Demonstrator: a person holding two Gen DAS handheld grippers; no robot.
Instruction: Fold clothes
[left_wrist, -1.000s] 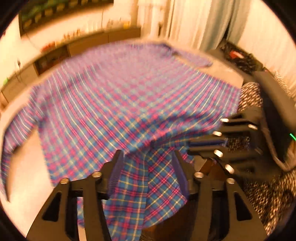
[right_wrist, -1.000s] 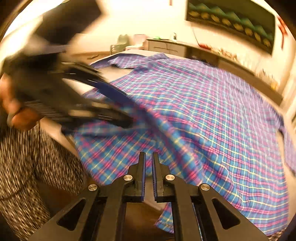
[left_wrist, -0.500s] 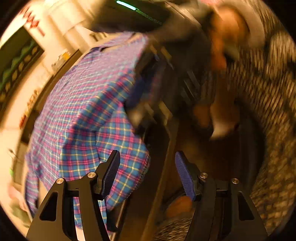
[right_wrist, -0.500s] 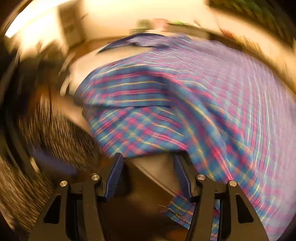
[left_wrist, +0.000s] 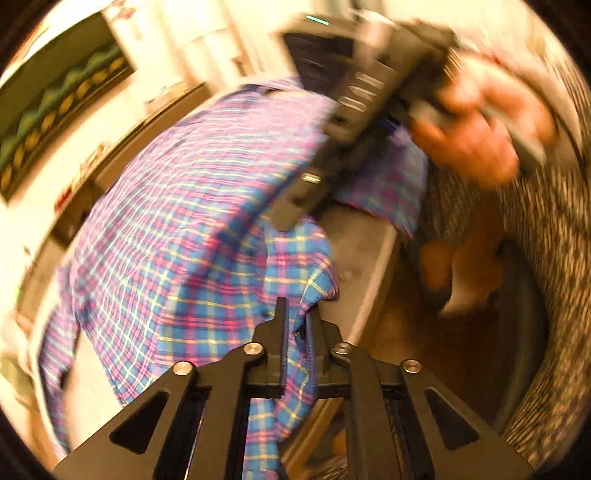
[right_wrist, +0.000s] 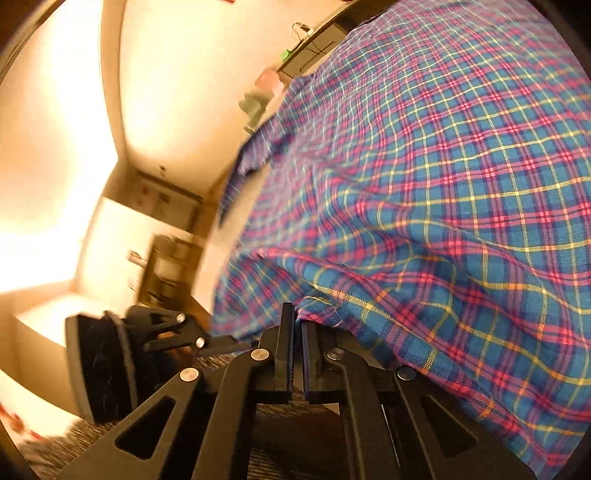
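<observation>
**Mia:** What do you see from the left wrist?

**Tom:** The left gripper (left_wrist: 295, 325) has its two fingers squeezed together on the plaid shirt (left_wrist: 177, 229). A bit of the shirt's edge is pinched between them, right at the tips. Most of the shirt lies past the fingers and off to their left, spread over the table (left_wrist: 362, 258). Some cloth hangs down below the fingers, over the table edge.

**Mia:** What is the blurry dark thing up high?

**Tom:** That is the right gripper (left_wrist: 291, 218), far ahead of the fingers and a little to the right. A hand (left_wrist: 476, 136) holds it. Its tip is on the shirt, but it is too blurry here to tell how its fingers sit.

**Mia:** And from the right wrist?

**Tom:** Here the right gripper (right_wrist: 297, 321) is almost closed, with only a thin gap. A small fold of the plaid shirt (right_wrist: 443, 177) sits at the fingertips, so I think it is pinching the hem. The shirt fills the space ahead and to the right of the fingers. The left gripper (right_wrist: 221, 345) is just to the left of them, low down.

**Mia:** So what is the job now?

**Tom:** I think both are holding the near edge to fold it over. To do it well, keep both pinches tight, lift the two spots together, and keep the edge straight between them. If one side goes faster, the fold may come out crooked.
</observation>
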